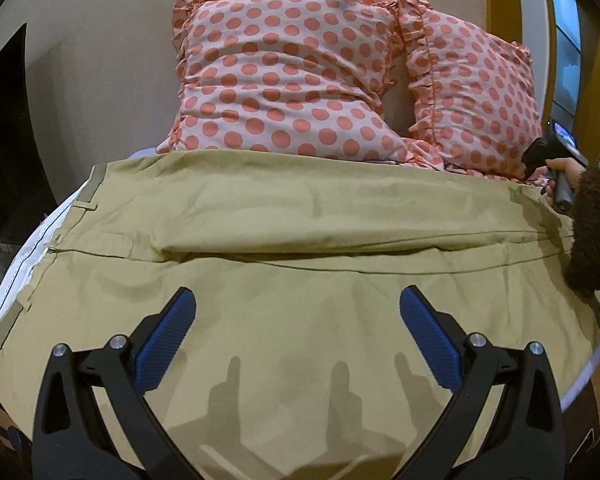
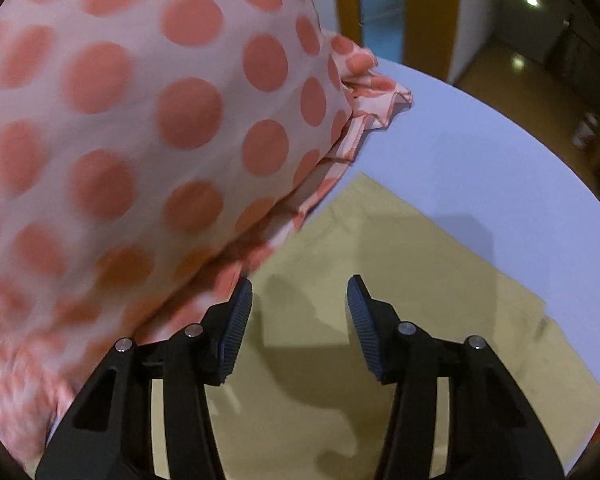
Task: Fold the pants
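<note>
Right now the khaki pants (image 1: 300, 216) lie spread across a bed with a white sheet (image 2: 480, 152), covering most of it, with the waistband (image 1: 95, 178) and its belt loops toward the left side in the left wrist view and a long fold ridge running across the cloth near the middle. Behind the pants, two pink pillows with coral dots (image 1: 283, 76) lean against the wall, side by side and touching, their frilled edges meeting; the lower edge of the pillows meets the far edge of the pants. The left gripper (image 1: 297, 304) hovers over the near part of the pants with its blue-padded fingers (image 1: 167, 332) spread wide and nothing between them; its shadow falls on the cloth below. At the far right of that view, a hand in a fuzzy brown sleeve holds the handle of the right gripper (image 1: 538, 158) beside the far right corner of the pants. In the right wrist view, the right gripper (image 2: 300, 292) sits above one end of the pants (image 2: 400, 280), its jaws parted and holding nothing, its left finger (image 2: 235, 320) close against a dotted pillow (image 2: 139, 120), which looks blurred. White sheet shows beyond the pants' straight edge, and a wooden floor (image 2: 512, 80) lies past the bed
</note>
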### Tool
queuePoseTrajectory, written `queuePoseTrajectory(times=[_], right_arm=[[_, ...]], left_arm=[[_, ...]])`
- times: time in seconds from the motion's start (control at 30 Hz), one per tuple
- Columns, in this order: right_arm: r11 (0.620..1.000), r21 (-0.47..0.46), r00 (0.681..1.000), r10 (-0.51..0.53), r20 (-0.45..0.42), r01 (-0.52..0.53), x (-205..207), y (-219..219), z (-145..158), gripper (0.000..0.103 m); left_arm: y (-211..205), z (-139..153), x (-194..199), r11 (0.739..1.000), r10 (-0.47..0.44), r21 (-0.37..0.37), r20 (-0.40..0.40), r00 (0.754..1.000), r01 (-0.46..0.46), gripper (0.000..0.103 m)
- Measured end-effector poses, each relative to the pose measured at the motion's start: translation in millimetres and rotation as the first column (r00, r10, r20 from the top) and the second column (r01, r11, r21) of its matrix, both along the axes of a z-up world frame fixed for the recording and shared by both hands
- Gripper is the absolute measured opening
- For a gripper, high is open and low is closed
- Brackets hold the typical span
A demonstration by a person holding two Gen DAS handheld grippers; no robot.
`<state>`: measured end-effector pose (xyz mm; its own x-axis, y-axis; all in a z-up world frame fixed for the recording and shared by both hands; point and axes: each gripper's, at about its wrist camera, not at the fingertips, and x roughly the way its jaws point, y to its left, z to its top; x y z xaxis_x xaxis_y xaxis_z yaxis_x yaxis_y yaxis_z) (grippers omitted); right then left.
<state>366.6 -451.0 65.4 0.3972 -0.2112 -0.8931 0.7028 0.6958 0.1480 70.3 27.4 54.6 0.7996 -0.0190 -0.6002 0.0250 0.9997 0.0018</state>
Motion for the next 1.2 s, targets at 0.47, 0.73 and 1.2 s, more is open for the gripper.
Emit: queuePoseTrajectory(times=[0.47,0.73,1.2], right_arm=[[0.989,0.136,0.942,0.01,0.335,-0.059,-44.3,-59.2,-31.9,0.004],[0.94,0.234,0.75,0.032,0.66,-0.246,-232.9,-55.3,23.1,0.003],[0.857,0.463,0.875,-0.029,0.483,-0.227,-332.8,-26.4,-34.5,0.045]], left_arm=[[18.9,1.3,1.3,0.997,0.028,-0.072,0.007,1.0,-0.027,0.101],[48.1,17.9,-32.3,0.99,0.092,-0.113,0.059,0.994,-0.085,0.101],[90.7,35.3,17.4,0.969,0.134,-0.202,-0.05,0.99,-0.141,0.101]])
